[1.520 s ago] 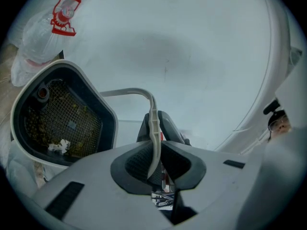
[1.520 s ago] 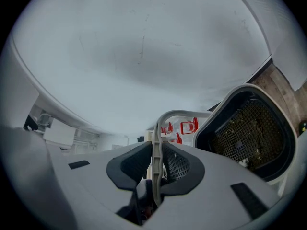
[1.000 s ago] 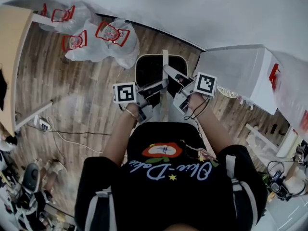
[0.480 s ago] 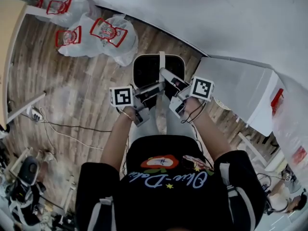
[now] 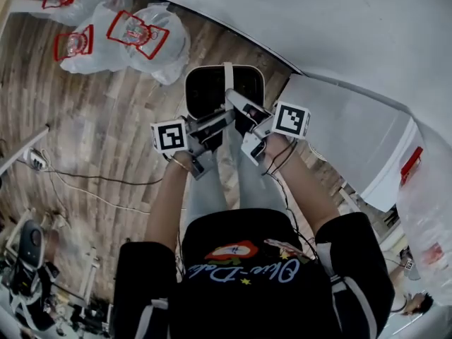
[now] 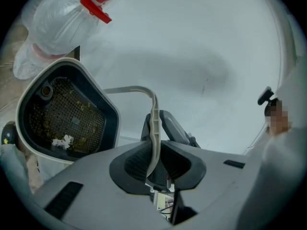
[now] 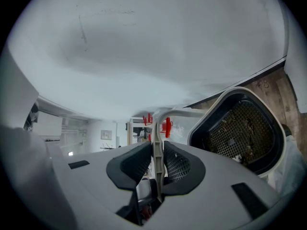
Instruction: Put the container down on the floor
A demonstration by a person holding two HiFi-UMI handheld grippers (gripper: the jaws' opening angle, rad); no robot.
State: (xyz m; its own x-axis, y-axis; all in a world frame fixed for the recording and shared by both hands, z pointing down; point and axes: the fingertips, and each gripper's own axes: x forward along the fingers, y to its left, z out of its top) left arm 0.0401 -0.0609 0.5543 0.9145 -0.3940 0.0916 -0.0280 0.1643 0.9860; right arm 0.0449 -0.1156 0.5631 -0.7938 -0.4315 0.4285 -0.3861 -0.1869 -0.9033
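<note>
Both grippers grip one container by its handle, close to the far wall.
From the left: clear bags (image 5: 120, 37) lie on the wooden floor (image 5: 106, 126). The left gripper (image 5: 215, 121) has its jaws nearly together, pinching the thin white handle (image 6: 153, 123). The dark, mesh-bottomed container (image 5: 212, 87) sits ahead of the person's knees. The right gripper (image 5: 240, 108) clamps the same handle, its jaws a narrow slit. A white cabinet (image 5: 346, 140) stands at the right.

Materials and finishes of the container and its surroundings.
Container (image 5: 205, 90): smooth pale plastic rim, dark wire mesh (image 6: 67, 111) inside; handle (image 6: 153, 123) of matt off-white plastic. Floor (image 5: 106, 133): matt, grained wood planks. Bags (image 5: 134, 41): glossy clear plastic film. Wall (image 5: 339, 27): smooth matt white.
</note>
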